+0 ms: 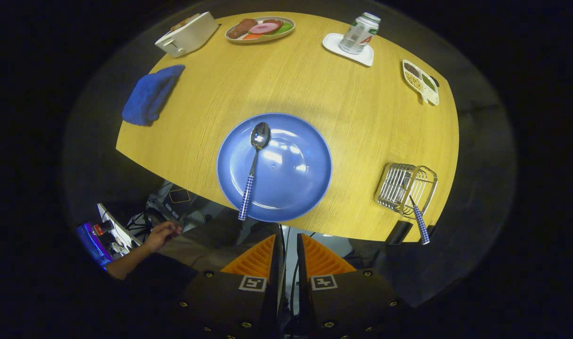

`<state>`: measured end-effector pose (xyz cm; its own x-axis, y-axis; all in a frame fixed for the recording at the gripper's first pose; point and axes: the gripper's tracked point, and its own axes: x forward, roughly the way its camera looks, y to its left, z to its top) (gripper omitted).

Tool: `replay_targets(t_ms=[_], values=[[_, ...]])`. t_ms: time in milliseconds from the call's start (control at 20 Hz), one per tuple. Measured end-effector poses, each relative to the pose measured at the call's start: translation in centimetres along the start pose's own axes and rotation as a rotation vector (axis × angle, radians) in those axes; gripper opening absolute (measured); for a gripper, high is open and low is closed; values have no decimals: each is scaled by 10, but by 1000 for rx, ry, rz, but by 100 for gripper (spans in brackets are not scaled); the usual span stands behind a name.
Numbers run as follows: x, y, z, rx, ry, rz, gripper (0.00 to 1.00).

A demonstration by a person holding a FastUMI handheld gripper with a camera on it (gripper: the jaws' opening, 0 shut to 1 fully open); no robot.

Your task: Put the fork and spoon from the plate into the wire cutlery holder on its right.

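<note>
My tool (286,249) hangs above the bench (343,108) edge, fingers nearly together, gripping nothing. Spoon (254,165) lies on the plate (296,179) just ahead of the fingers, bowl at the far end, checked handle twd me, overhanging the near rim. Fork (419,221) already sits in the wire holder (405,188), right of the plate. I judge next grab = spoon handle, approx in line w/ the fingers.

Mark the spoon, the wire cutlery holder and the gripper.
spoon (254,162): gripper view, on its neck.
wire cutlery holder (399,184): gripper view, on its wires.
gripper (290,249): gripper view, midway between its nearly closed fingertips.
</note>
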<state>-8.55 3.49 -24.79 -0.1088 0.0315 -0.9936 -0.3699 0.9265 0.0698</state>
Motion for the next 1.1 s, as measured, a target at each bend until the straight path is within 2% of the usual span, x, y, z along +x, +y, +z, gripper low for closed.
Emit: replay_targets(t_ms=[250, 850, 1100], values=[[16, 27, 6, 2, 4, 30, 20], [88, 57, 38, 144, 29, 87, 20], [105, 56, 39, 145, 48, 64, 20]])
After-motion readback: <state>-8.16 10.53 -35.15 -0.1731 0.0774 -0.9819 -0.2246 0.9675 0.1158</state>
